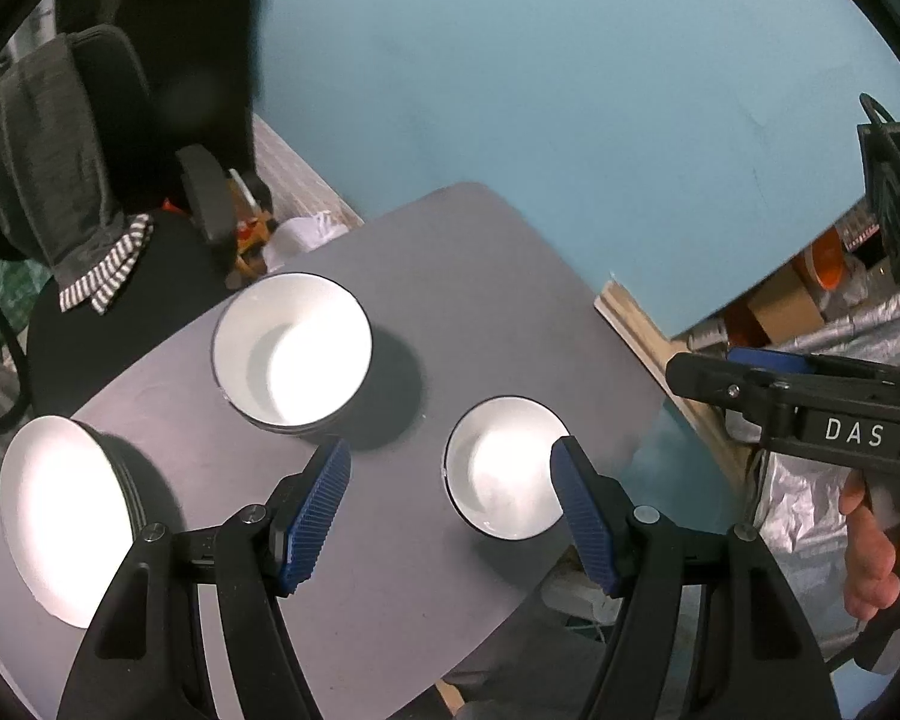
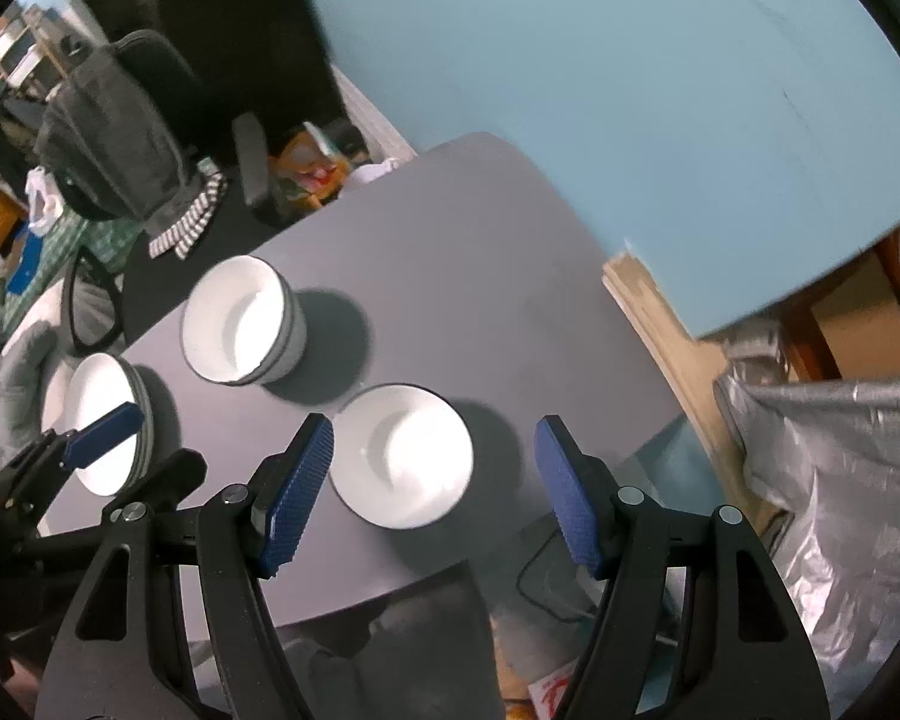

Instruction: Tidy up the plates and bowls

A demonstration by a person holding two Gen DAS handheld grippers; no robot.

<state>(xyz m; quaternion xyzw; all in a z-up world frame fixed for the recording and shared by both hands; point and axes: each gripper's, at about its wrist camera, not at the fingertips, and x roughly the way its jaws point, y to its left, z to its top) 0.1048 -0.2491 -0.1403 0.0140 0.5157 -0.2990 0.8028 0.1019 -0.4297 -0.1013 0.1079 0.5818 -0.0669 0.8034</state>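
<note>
- Right hand-held gripper [image 2: 435, 495] spread wide, pinching nothing; single white bowl [image 2: 402, 456] directly under its gap, just toward the left blue pad [image 2: 297, 495], no pad touching the rim.
- Left hand-held gripper [image 1: 450, 510] likewise spread and empty; same single bowl [image 1: 504, 468] at about 1 o'clock from its gap, partly behind the right pad [image 1: 585, 516].
- Judged nearer: the right hand, already straddling the bowl; round, so no long axis to line up.
- Stack of bowls [image 2: 243, 321] at 10 o'clock from the single bowl, near but apart; probable destination.
- Stack of plates [image 2: 111, 423] at 9 o'clock, near the desk's left edge.
- Dark grey desk [image 2: 480, 252], matte, otherwise bare; bowl close to the near edge.
- Blue wall [image 2: 630, 60] behind; office chair [image 2: 126, 120] draped with clothing at 10 o'clock; silver sheeting [image 2: 840, 480] at 3 o'clock.
</note>
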